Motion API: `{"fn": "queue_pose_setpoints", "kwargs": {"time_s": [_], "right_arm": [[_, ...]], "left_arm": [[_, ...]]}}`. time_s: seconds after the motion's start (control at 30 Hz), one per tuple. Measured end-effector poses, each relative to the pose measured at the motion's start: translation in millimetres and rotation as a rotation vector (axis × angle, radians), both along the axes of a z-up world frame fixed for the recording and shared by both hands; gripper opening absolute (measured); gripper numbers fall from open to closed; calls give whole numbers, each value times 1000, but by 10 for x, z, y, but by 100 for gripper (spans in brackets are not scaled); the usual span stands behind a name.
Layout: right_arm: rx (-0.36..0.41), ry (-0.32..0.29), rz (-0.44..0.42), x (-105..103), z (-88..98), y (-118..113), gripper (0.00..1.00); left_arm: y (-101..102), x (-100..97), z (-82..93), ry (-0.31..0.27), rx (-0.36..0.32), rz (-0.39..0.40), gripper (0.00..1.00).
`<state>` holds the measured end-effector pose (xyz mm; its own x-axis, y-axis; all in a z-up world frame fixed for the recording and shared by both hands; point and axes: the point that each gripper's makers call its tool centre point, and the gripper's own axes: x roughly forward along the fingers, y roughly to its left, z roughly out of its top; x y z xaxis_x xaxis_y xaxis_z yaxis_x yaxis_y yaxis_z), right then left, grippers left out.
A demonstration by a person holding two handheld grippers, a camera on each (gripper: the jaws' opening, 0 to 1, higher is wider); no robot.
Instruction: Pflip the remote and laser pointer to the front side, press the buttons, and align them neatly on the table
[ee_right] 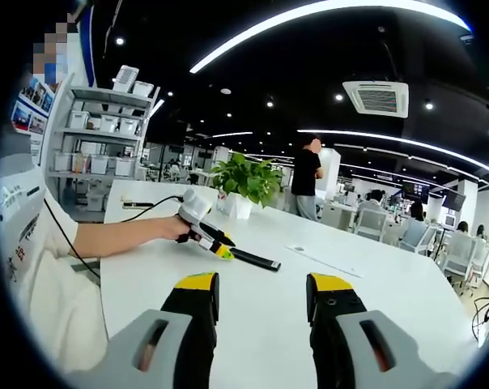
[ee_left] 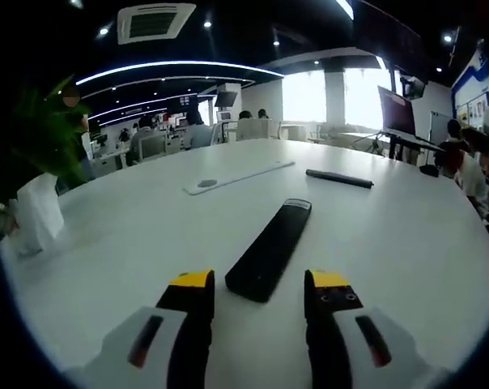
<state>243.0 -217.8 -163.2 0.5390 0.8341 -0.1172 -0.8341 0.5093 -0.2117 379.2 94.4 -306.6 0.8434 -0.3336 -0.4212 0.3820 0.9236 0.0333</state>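
Observation:
A long black remote (ee_left: 269, 250) lies flat on the white round table (ee_left: 131, 259), its plain side up, and its near end reaches between the jaws of my left gripper (ee_left: 261, 284). Those jaws stand apart on either side of it without touching. Farther back to the right lies the thin black laser pointer (ee_left: 339, 178). In the right gripper view a hand holds the left gripper (ee_right: 216, 245) at the end of the remote (ee_right: 257, 260). My right gripper (ee_right: 265, 284) hovers open over bare table with nothing between its fingers.
A flat white strip (ee_left: 236, 177) lies behind the remote and also appears as the white strip (ee_right: 325, 261). A potted plant (ee_left: 38, 194) stands at the table's left edge. Chairs, desks and people fill the office behind, and a person (ee_right: 307, 185) stands by the plant (ee_right: 246, 183).

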Motion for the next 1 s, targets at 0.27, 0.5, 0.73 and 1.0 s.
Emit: {"fn": "queue_pose_setpoints", "kwargs": {"time_s": [0.27, 0.5, 0.73, 1.0], "right_arm": [[-4, -5, 15, -20, -3, 20, 48], [0, -61, 49, -129, 88, 103, 52], [-19, -31, 20, -35, 2, 96, 52], [-25, -50, 24, -70, 27, 103, 52]], "left_arm": [[23, 24, -71, 13, 26, 27, 46], [16, 82, -80, 3, -27, 28, 47], [-75, 79, -50, -8, -20, -17, 41], [-93, 44, -48, 3, -41, -24, 38]]}}
